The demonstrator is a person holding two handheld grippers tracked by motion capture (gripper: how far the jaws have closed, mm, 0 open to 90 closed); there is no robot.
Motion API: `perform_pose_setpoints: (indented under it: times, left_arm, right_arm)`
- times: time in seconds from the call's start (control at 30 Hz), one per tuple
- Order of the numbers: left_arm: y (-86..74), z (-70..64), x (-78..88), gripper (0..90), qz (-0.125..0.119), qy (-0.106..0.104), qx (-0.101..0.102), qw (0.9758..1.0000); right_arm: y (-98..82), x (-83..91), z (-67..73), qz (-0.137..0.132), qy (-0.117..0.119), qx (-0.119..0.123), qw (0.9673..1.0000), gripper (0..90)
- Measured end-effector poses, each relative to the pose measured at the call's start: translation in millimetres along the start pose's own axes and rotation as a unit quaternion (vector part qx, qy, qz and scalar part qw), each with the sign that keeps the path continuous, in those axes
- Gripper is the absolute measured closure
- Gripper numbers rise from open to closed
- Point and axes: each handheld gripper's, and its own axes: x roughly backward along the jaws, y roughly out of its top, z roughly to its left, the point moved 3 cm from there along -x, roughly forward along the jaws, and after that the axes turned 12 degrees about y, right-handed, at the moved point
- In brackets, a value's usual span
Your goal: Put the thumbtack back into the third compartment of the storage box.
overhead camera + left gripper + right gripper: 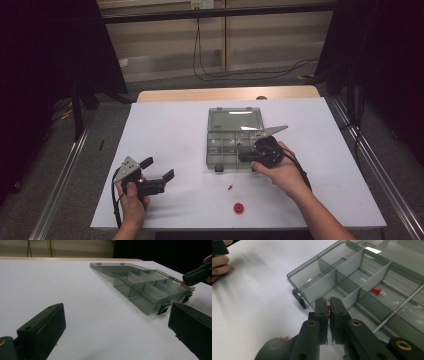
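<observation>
On the white table (170, 135), a little to the 1 o'clock side of its middle, lies the grey transparent organizer box (227, 150) with its lid (235, 119) folded open flat toward 12 o'clock. Thin walls divide the box into several compartments. The right tool (329, 307) is over the 3 o'clock part of the box, above a compartment near the front wall, and its jaws are closed together on a small red pushpin (328, 307); only a bit of red shows between them. The left tool (159, 169) is well apart from the box, at about 8 o'clock on the table, and its jaws stand wide apart with nothing between them. A red ring-shaped piece (239, 208) lies near the 6 o'clock edge of the table. A second red pushpin (230, 188) lies between this piece and the box. One more red pushpin (376, 291) lies inside a compartment of the box.
</observation>
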Motion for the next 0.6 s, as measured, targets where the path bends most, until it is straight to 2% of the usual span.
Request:
perform_pose_setpoints:
  times: [0.3,0.43,0.47,0.53,0.6]
  left_arm:
    - [0.0,-0.1,0.0,1.2,0.0,0.0,0.0,1.0]
    - [0.0,0.1,0.2,1.2,0.001,-0.001,-0.002,1.0]
    - [0.0,-0.1,0.0,1.2,0.0,0.0,0.0,1.0]
    - [-0.1,0.5,0.5,1.2,0.003,-0.003,-0.006,1.0]
    - [0.0,0.0,0.1,1.2,0.0,-0.001,0.0,1.0]
  right_arm:
    - [9.4,2.9,-11.5,0.0,-0.016,-0.003,0.9999,85.5]
    - [13.0,2.3,-18.2,-0.008,-0.019,-0.003,0.9998,85.5]
    - [13.8,2.8,-19.1,-0.003,-0.026,-0.008,0.9996,85.5]
    - [14.7,2.4,-20.6,-0.006,-0.026,-0.01,0.9996,85.5]
    - [17.3,1.3,-23.5,-0.009,-0.028,-0.016,0.9994,85.5]
